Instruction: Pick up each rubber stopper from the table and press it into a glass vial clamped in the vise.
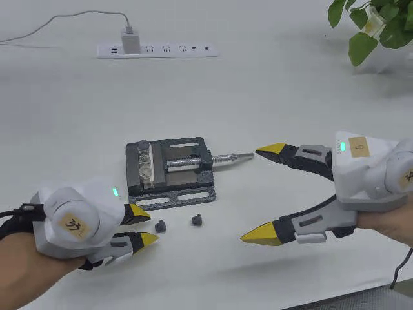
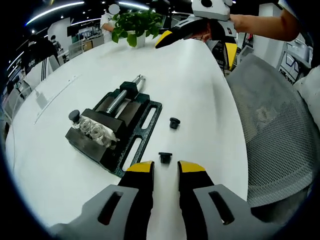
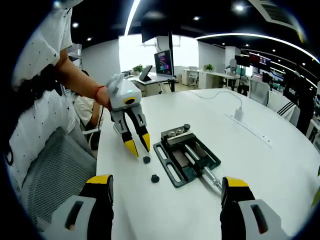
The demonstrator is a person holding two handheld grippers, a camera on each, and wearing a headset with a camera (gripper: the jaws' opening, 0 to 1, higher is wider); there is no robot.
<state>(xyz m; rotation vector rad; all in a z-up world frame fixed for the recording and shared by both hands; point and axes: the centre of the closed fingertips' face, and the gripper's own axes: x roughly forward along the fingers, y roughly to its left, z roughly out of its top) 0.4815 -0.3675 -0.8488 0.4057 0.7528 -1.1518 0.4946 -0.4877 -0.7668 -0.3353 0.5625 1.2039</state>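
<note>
A dark vise (image 1: pixel 171 173) stands mid-table and clamps a row of clear glass vials (image 1: pixel 146 169); the far vial (image 1: pixel 142 146) carries a dark stopper. Two black rubber stoppers (image 1: pixel 160 226) (image 1: pixel 197 220) lie on the table in front of the vise. My left gripper (image 1: pixel 150 226) hovers just left of the nearer stopper (image 2: pixel 165 157), open with a narrow gap and nothing held. In the left gripper view the second stopper (image 2: pixel 174 122) lies farther on, beside the vise (image 2: pixel 117 125). My right gripper (image 1: pixel 251 194) is wide open and empty, to the right of the vise (image 3: pixel 187 155).
The vise screw (image 1: pixel 232 158) sticks out toward the right gripper. A white power strip (image 1: pixel 158 50) with a plugged charger lies at the back. A potted plant (image 1: pixel 374 26) stands at the back right. A mesh chair (image 2: pixel 270 125) sits past the table's near edge.
</note>
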